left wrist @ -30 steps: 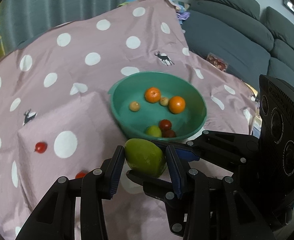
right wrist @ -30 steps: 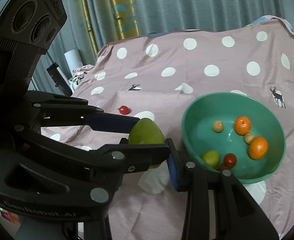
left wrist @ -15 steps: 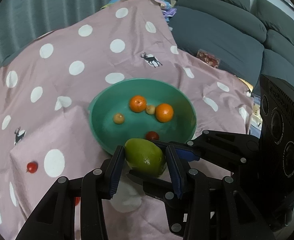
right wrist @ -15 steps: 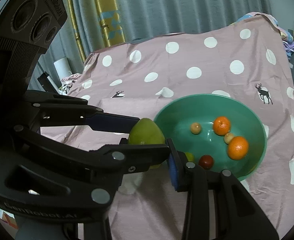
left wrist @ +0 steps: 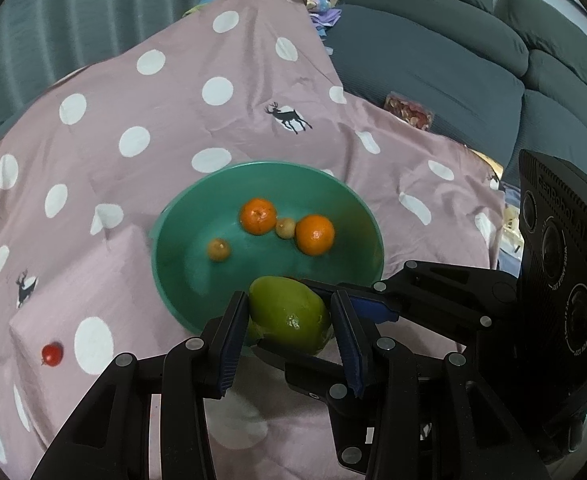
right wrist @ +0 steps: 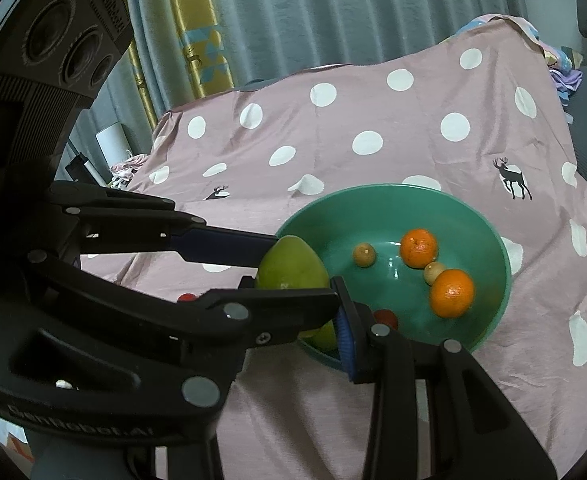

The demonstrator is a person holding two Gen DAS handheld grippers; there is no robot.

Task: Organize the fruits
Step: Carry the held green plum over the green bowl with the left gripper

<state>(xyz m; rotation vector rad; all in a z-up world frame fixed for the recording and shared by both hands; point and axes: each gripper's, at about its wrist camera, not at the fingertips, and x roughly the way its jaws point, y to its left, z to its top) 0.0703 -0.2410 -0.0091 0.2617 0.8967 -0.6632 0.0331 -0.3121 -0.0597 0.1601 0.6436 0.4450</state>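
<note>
- Nearest me, both tongs are on one mango (left wrist: 289, 314). My left tongs (left wrist: 289, 336) clamp it side to side, narrowly parted, with the blue pads (left wrist: 232, 336) pressed on its flanks.
- My right tongs (left wrist: 321, 320) come in across from the right. In the right wrist view their upper finger lies on the far side of the mango (right wrist: 291, 266) and the near finger crosses in front, also nearly closed on it. So it is a two-handed carry.
- What has changed: a second ago the mango hung short of the bowl (left wrist: 165, 264), over the cloth. Now both hands have carried it sideways and it sits over the bowl's near rim, partly above the inside.
- For the task this means, I judge, the carry is almost done. A little more travel and I can let go over the bowl floor.
- Inside the bowl lie two oranges (left wrist: 258, 216), two small brownish fruits (left wrist: 218, 249), and, seen from the right wrist, a red fruit (right wrist: 385, 317) and a green one (right wrist: 325, 336) under my tongs. I would drop clear of those.
- Farther left, a cherry tomato (left wrist: 52, 355) lies on the cloth (left wrist: 173, 120), still to be collected.
- Beyond, a grey sofa (left wrist: 433, 60) and curtains (right wrist: 293, 12).
</note>
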